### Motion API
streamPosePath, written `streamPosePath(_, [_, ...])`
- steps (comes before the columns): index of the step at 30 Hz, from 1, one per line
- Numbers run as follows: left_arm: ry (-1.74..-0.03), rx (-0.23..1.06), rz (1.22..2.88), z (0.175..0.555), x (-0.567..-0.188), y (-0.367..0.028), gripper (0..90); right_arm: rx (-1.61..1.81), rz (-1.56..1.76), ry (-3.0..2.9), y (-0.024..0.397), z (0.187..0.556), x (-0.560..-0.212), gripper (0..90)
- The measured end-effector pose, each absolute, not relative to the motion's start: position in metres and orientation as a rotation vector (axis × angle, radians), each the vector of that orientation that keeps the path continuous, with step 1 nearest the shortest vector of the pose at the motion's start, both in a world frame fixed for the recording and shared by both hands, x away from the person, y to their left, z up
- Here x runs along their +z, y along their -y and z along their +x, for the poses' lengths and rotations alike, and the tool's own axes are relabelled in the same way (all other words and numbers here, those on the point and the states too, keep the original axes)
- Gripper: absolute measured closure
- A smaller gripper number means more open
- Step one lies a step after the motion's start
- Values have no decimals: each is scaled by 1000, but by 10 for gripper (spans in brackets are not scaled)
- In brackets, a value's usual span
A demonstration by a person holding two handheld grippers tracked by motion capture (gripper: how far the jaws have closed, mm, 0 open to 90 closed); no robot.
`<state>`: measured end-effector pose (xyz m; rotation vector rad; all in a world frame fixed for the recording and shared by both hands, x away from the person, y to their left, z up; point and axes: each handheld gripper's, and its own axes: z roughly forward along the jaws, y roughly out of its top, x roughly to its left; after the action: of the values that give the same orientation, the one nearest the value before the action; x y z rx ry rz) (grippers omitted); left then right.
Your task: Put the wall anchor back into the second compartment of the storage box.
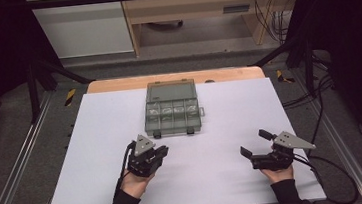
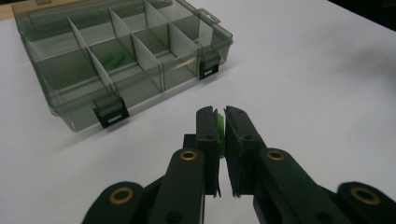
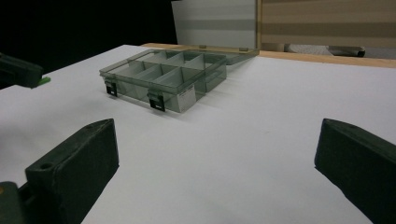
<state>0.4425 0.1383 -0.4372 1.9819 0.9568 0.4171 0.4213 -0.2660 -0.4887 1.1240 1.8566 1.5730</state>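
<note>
A white counter (image 1: 97,190) carries a smoky, see-through plastic organizer box (image 1: 173,114) near its far middle, lid swung open behind it, with 2 dark latches (image 2: 111,113) hanging on its near wall. The left tool (image 2: 221,122), held just in front of the box's near left corner, has its jaws pressed together on a small green piece (image 2: 221,132); a thin sliver of bright green shows between the pads. The piece looks light, hard and smooth, so it is likely to slip or twist if the squeeze eases, and the grip seems best kept flat across its broad faces, near the jaw tips, so it can drop cleanly. In the left gripper view, 2 more green pieces (image 2: 113,59) lie in one middle compartment of the box, which suggests where this one belongs. The box itself looks thin-walled and light, with upright dividers; a nudge on its rim could slide it across the smooth counter, so the piece is better lowered from above. The right tool (image 1: 254,145) rests low on the counter at the right, well apart from the box, its jaws wide apart and holding nothing.
</note>
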Motion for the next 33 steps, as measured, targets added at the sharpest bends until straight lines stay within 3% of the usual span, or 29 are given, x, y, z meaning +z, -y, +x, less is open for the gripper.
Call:
streamPosePath(17, [-927, 455, 1952, 487, -409, -135, 838, 1570, 1126, -1858, 266, 422, -489, 2])
streamPosePath(33, [-986, 514, 1950, 566, -418, -126, 837, 1569, 1127, -1857, 266, 422, -489, 2])
